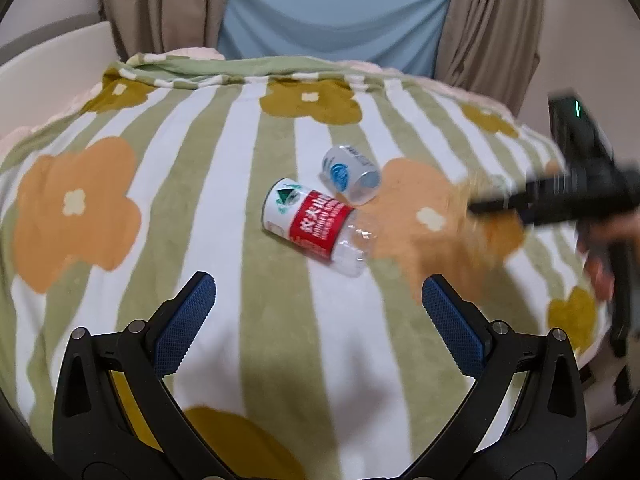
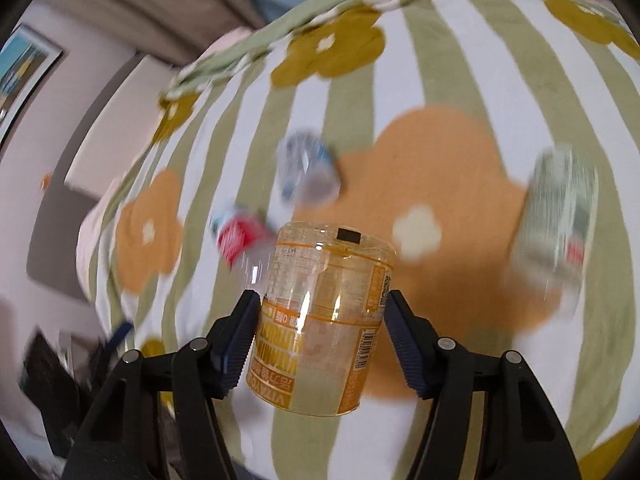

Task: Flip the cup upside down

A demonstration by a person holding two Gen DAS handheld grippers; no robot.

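My right gripper (image 2: 320,312) is shut on a clear cup with an orange label (image 2: 320,320) and holds it above the flowered cloth, its printing upside down. In the left wrist view the right gripper (image 1: 480,206) is blurred at the right, and the held cup is only a faint blur there. My left gripper (image 1: 318,292) is open and empty, low over the cloth. Ahead of it a red-and-white labelled cup (image 1: 312,226) lies on its side, with a small blue-and-white cup (image 1: 352,178) on its side just behind. Both show blurred in the right wrist view: the red cup (image 2: 240,236) and the blue cup (image 2: 308,172).
The green-and-white striped cloth with orange and olive flowers (image 1: 160,160) covers the table. Another clear cup (image 2: 556,220), blurred, stands at the right in the right wrist view. Curtains and a blue sheet (image 1: 332,12) hang behind the table. A white chair back (image 1: 52,60) is at the left.
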